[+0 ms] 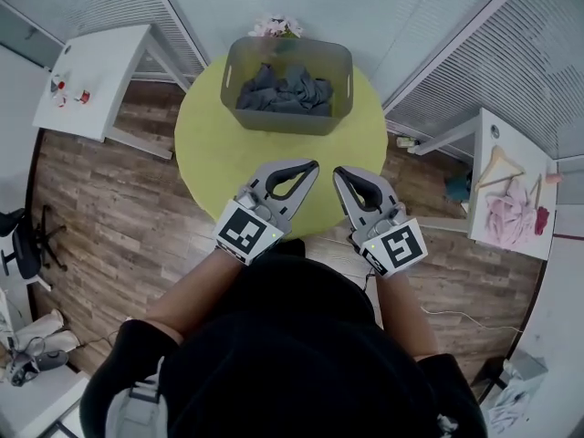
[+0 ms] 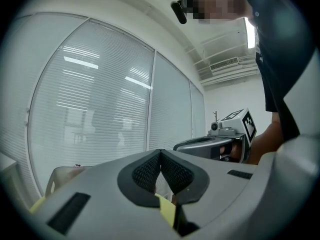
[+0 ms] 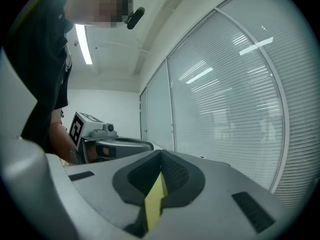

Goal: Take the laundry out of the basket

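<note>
A grey plastic basket [image 1: 324, 62] stands at the far side of a round yellow-green table [image 1: 214, 158], with dark grey laundry [image 1: 285, 90] piled inside. My left gripper [image 1: 314, 165] and right gripper [image 1: 336, 172] hover side by side over the table's near edge, well short of the basket, tips angled toward each other. Both are shut with nothing between the jaws. In the left gripper view the left gripper [image 2: 160, 153] has its pads together, and a corner of the basket [image 2: 62, 176] shows at lower left. The right gripper [image 3: 161, 154] is shut too.
A white table [image 1: 96, 76] stands at the far left. Another white table [image 1: 511, 185] at the right holds pink clothes [image 1: 507, 210] and a wooden hanger [image 1: 497, 165]. Blinds and glass walls [image 1: 538, 53] run behind the round table. An office chair [image 1: 23, 245] is at the left edge.
</note>
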{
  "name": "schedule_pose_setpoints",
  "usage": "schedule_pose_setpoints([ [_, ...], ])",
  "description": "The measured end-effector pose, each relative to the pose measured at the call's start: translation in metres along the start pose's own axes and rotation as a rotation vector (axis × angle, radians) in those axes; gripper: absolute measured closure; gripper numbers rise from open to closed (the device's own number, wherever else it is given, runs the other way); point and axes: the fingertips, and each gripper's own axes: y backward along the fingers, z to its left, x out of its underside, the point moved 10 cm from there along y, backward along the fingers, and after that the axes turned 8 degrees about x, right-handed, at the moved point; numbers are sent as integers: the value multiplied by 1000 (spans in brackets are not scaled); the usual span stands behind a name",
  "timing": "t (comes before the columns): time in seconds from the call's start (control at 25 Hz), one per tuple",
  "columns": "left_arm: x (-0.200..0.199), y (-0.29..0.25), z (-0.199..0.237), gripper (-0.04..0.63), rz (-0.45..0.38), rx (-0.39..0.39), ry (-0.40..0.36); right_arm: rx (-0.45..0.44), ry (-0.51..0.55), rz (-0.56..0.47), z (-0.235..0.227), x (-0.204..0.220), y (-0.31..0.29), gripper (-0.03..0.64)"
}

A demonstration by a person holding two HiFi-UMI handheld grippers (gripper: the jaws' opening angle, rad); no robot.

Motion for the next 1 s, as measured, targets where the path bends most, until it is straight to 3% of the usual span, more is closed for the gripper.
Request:
schedule_pose_setpoints([
  [0.32,6,-6,36,586,5,-29,18,-27,16,22,-15,-1,-34,594],
  [0.56,4,-18,52,586,33,-104,18,-104,15,29,-49,-1,-58,594],
  [1.0,-10,-55,66,586,42,-419,12,-393,68,28,-127,-16,-117,594],
])
